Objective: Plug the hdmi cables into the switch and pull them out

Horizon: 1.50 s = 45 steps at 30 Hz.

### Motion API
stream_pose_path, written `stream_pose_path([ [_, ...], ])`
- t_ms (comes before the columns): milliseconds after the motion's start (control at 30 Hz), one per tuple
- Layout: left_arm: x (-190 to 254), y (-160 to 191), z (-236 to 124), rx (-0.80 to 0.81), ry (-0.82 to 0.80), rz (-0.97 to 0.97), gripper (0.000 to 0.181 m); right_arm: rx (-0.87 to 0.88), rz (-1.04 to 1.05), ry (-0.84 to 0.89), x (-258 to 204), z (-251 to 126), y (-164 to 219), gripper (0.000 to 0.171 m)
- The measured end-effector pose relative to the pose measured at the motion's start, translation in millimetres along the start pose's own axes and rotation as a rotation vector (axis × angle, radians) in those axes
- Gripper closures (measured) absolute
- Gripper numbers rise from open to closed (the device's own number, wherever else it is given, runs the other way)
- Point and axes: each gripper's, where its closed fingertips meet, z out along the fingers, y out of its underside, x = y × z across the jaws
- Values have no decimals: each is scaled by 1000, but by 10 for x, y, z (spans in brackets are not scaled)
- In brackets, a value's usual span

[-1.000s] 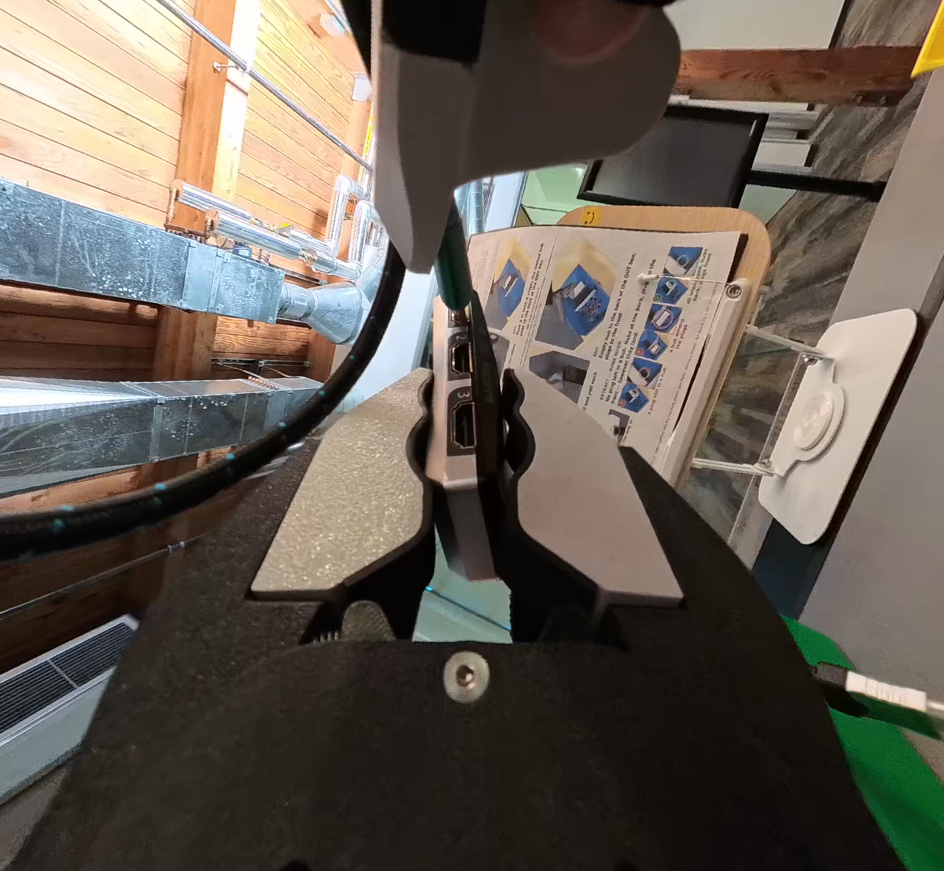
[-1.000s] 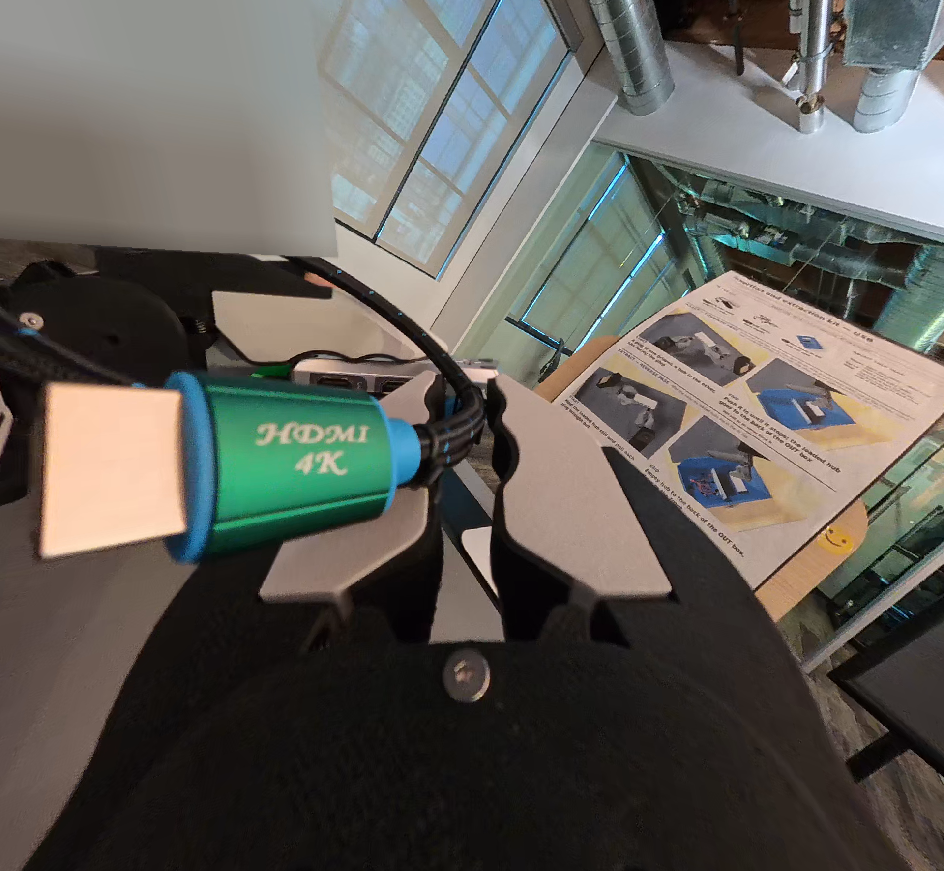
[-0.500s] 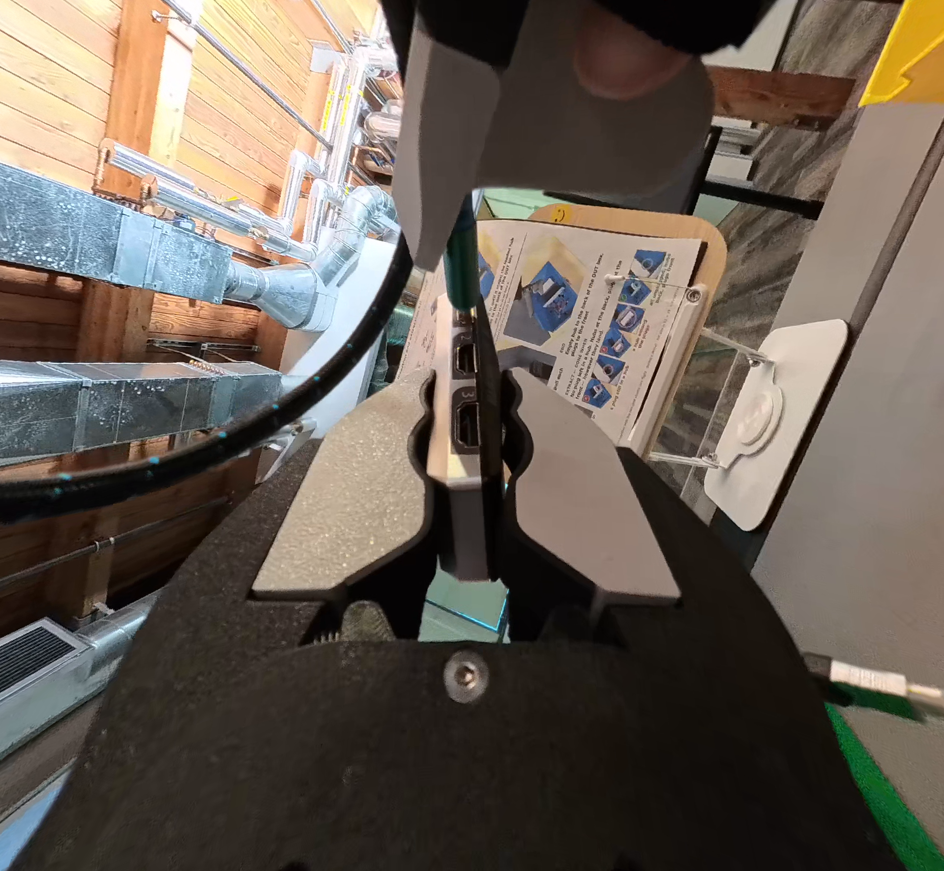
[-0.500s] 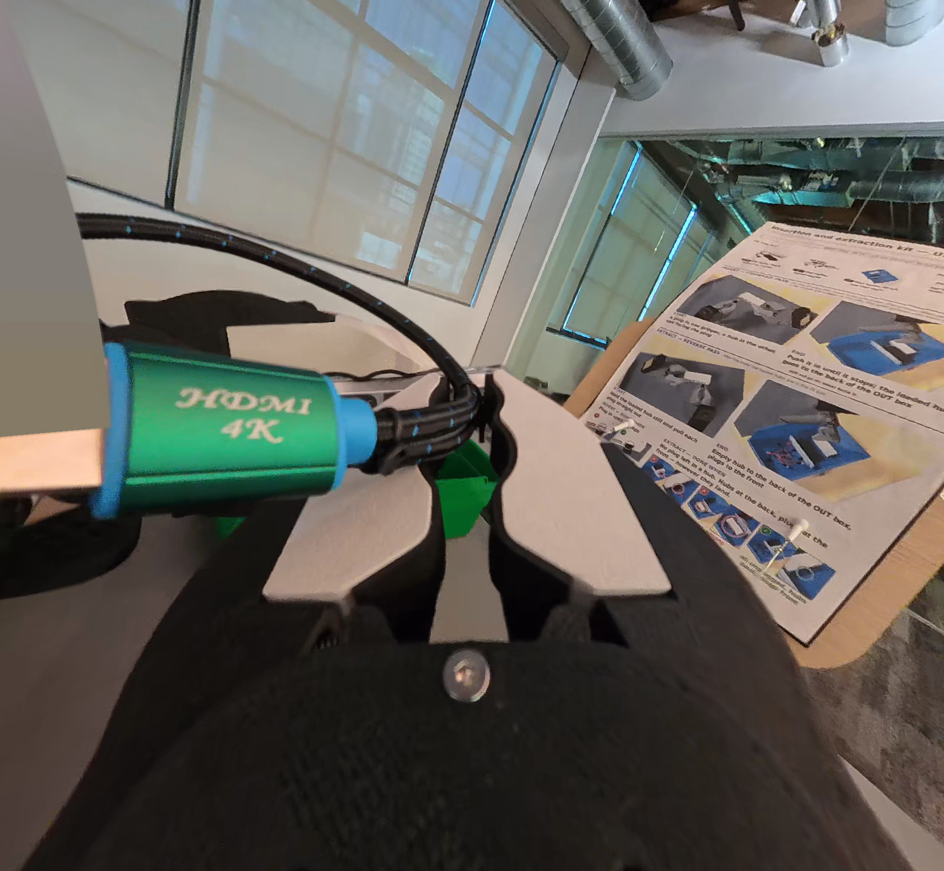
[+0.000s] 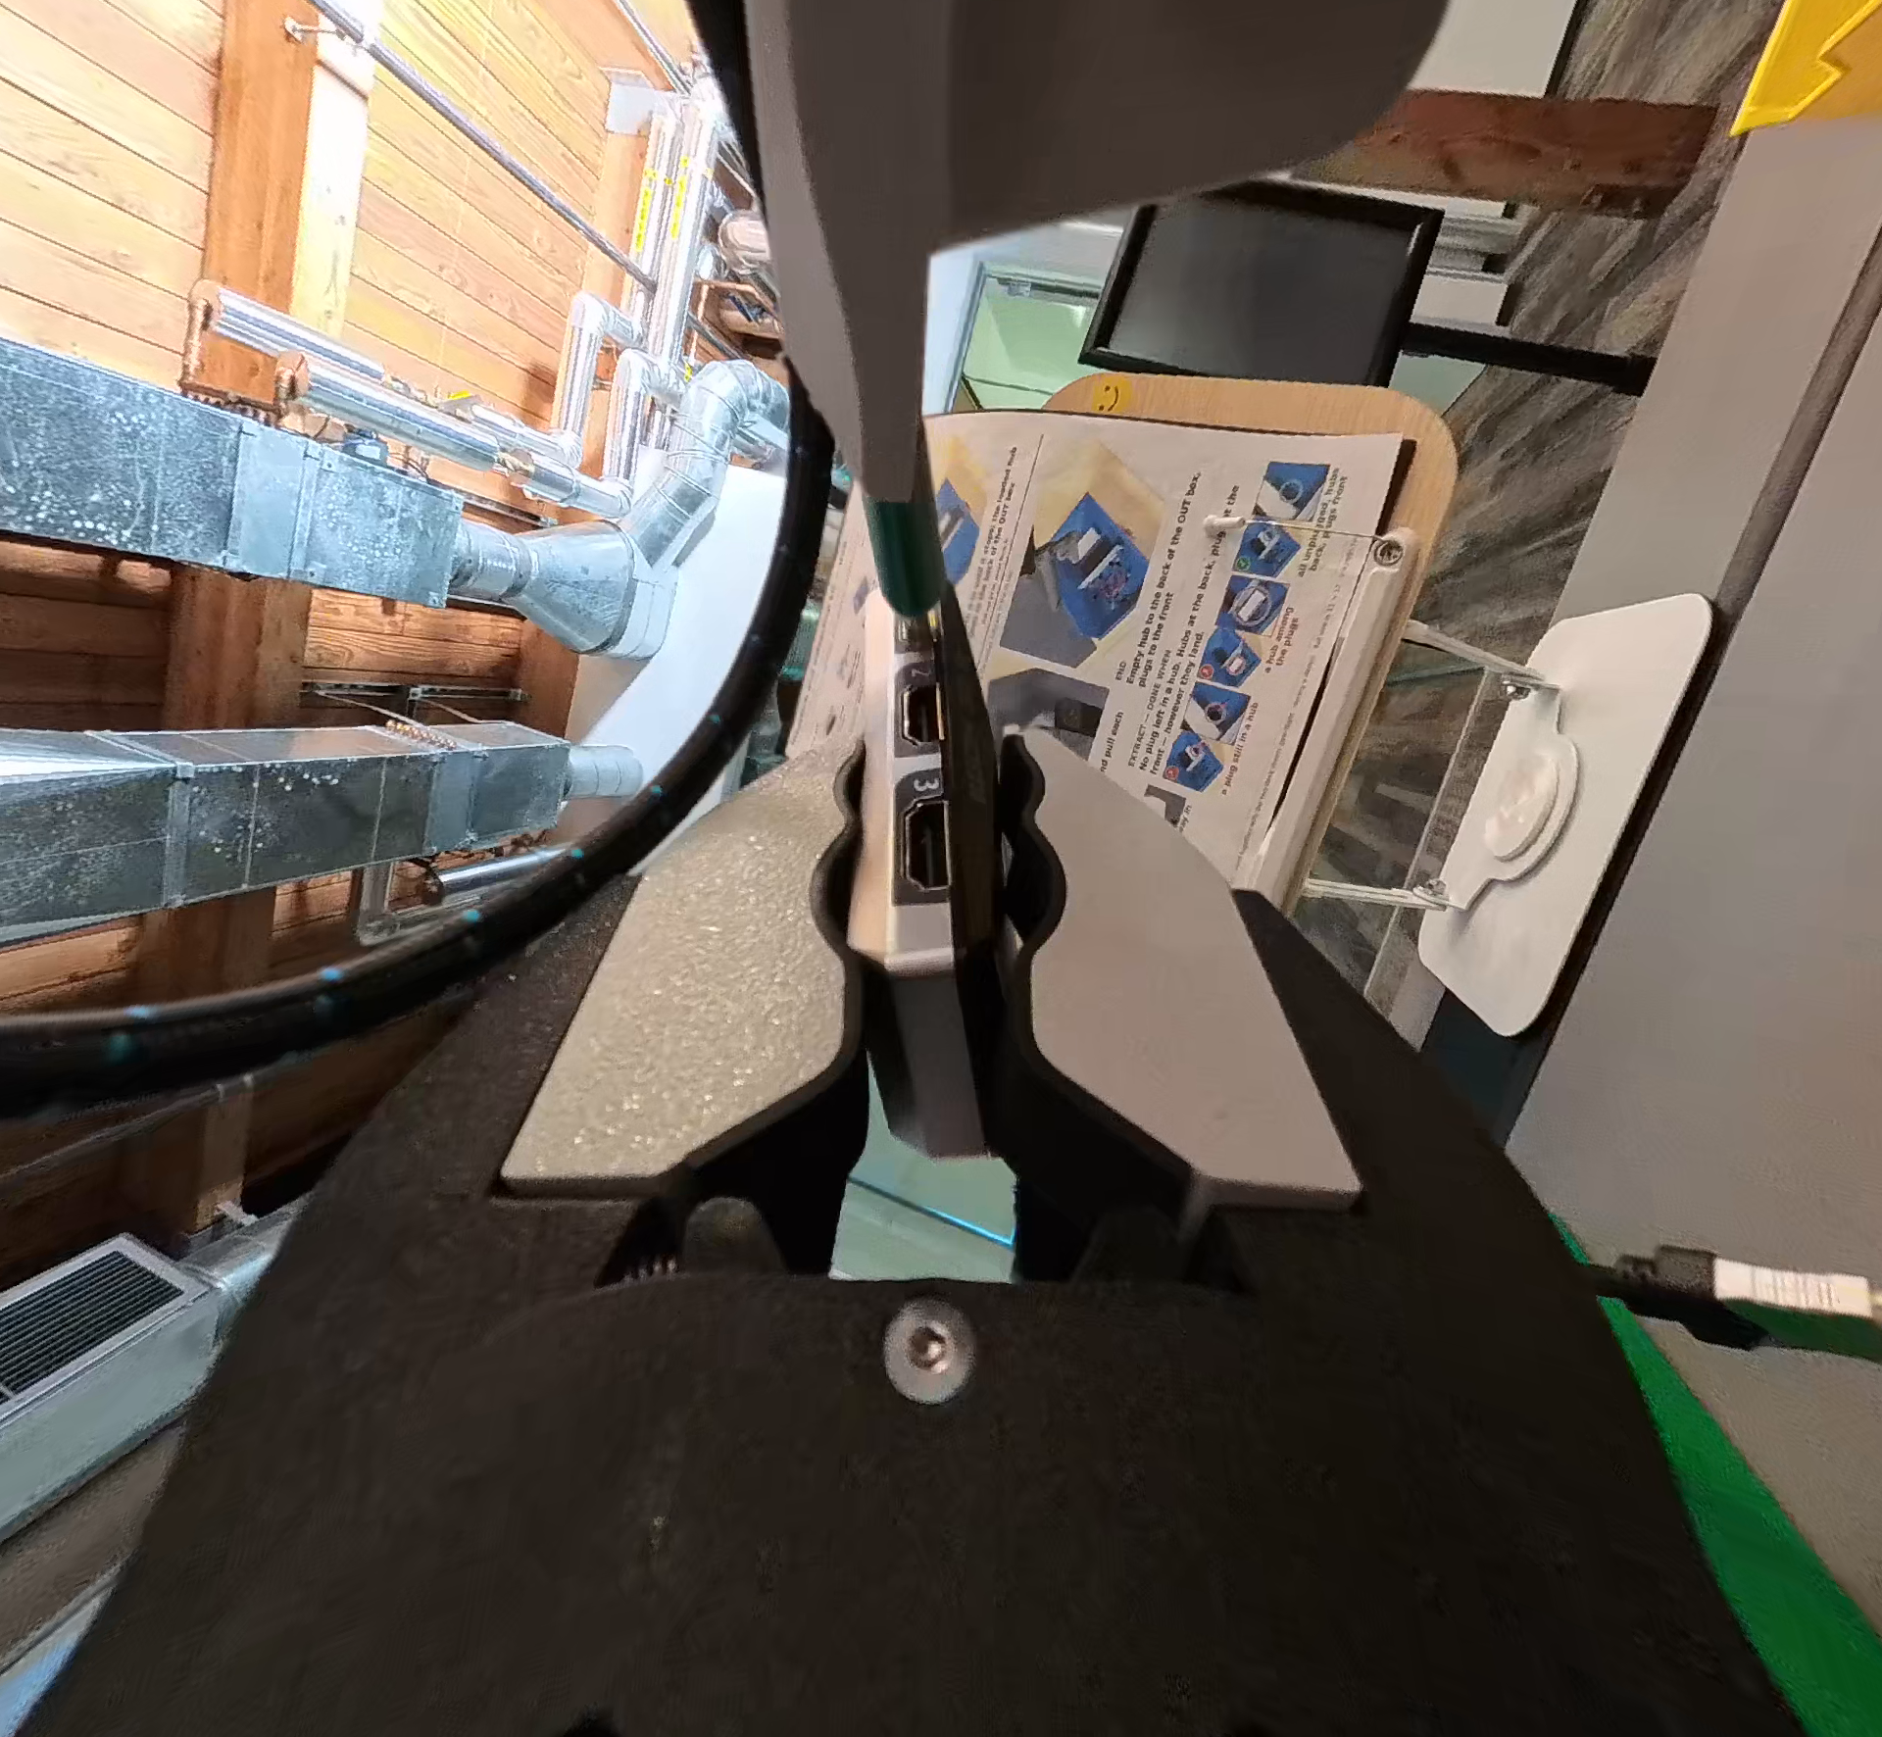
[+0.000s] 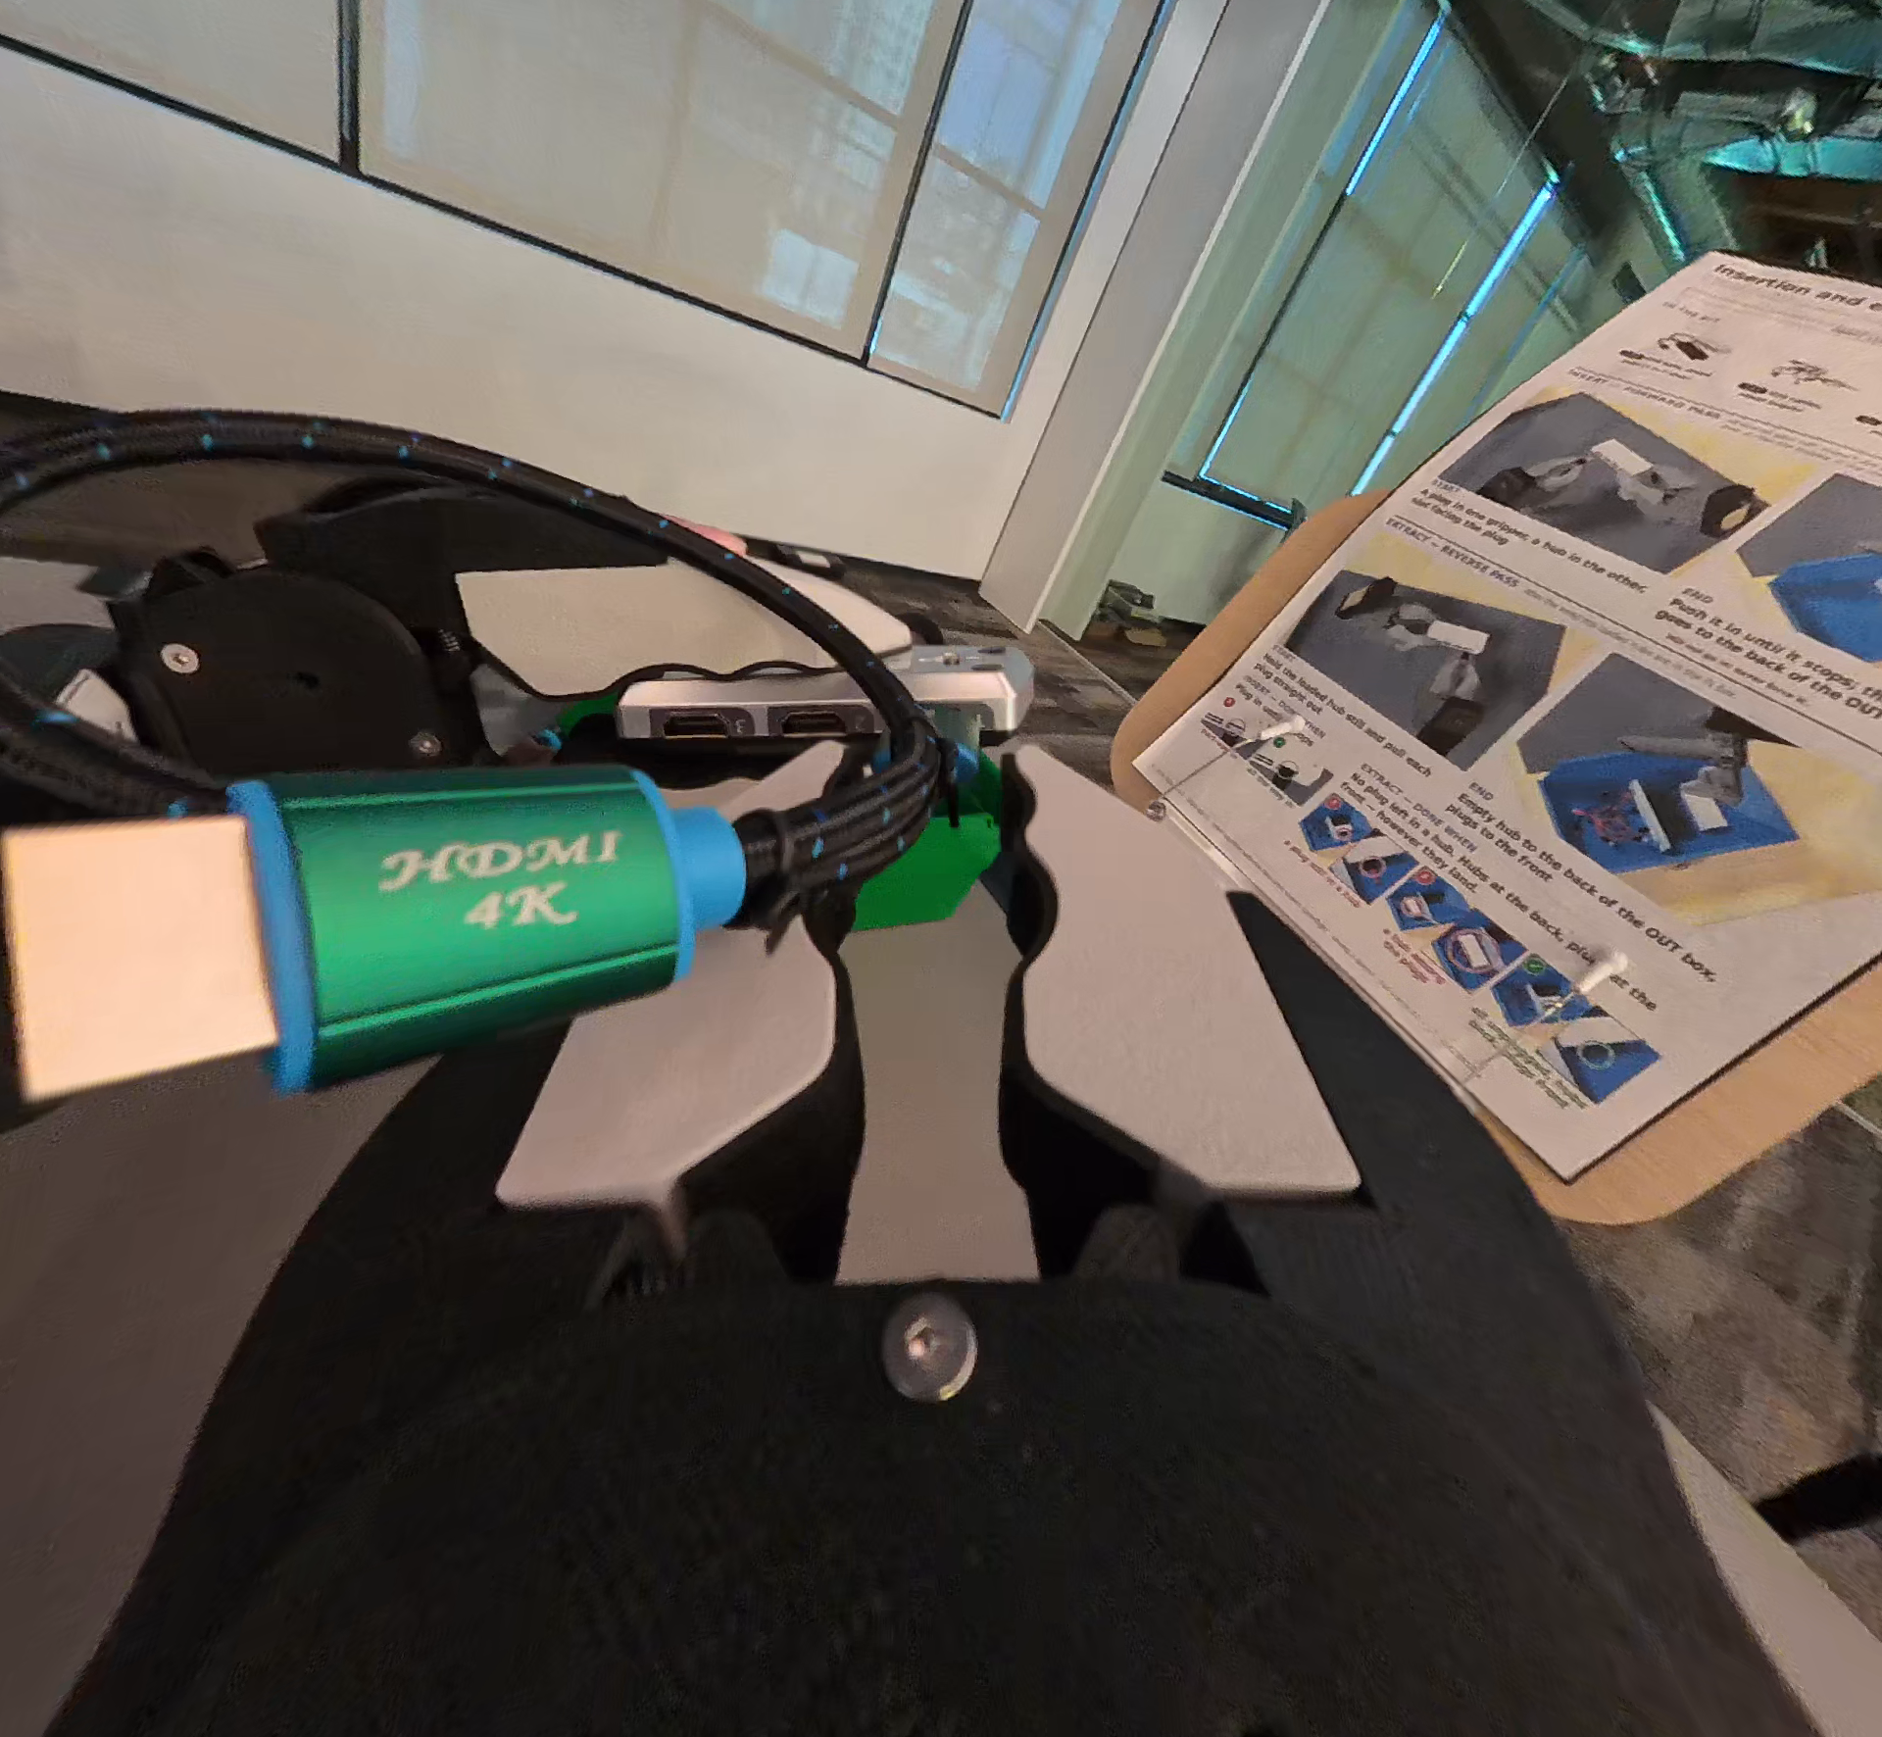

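Left wrist view: your left gripper [image 5: 932, 858] is clamped on the silver switch [image 5: 917, 884], held edge-up with two empty ports facing you and a green plug [image 5: 898, 547] at its far end. Right wrist view: your right gripper [image 6: 927, 833] pinches the braided black cable [image 6: 886, 802] just behind another green plug [image 6: 479, 914], whose metal tip points left, near the switch [image 6: 815, 705] but apart from it.

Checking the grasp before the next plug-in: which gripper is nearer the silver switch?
Left. The left gripper is clamped on the switch itself; the right gripper holds the braided cable just in front of its ports.
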Motion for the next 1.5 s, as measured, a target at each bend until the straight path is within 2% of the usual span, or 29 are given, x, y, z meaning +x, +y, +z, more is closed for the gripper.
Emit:
stream_pose_path([
  [100,-5,-17,-10,7,-1,-6,156,-21,-22,3,-17,2,10,152],
  [300,-90,-89,-77,55,-23,-63,158,-25,-27,-18,-80,-58,-70,152],
  [600,-85,-69,-90,49,-12,-45,158,-16,-19,24,-97,-26,-50,152],
  [800,-130,-153,-134,89,-12,-71,159,15,39,-88,-125,-93,-101,152],
  [967,-130,-195,-152,102,-6,-84,159,-2,23,-108,-136,-120,-107,152],
  [1500,-108,-198,-163,100,2,-89,158,-46,38,-63,-143,-90,-85,152],
])
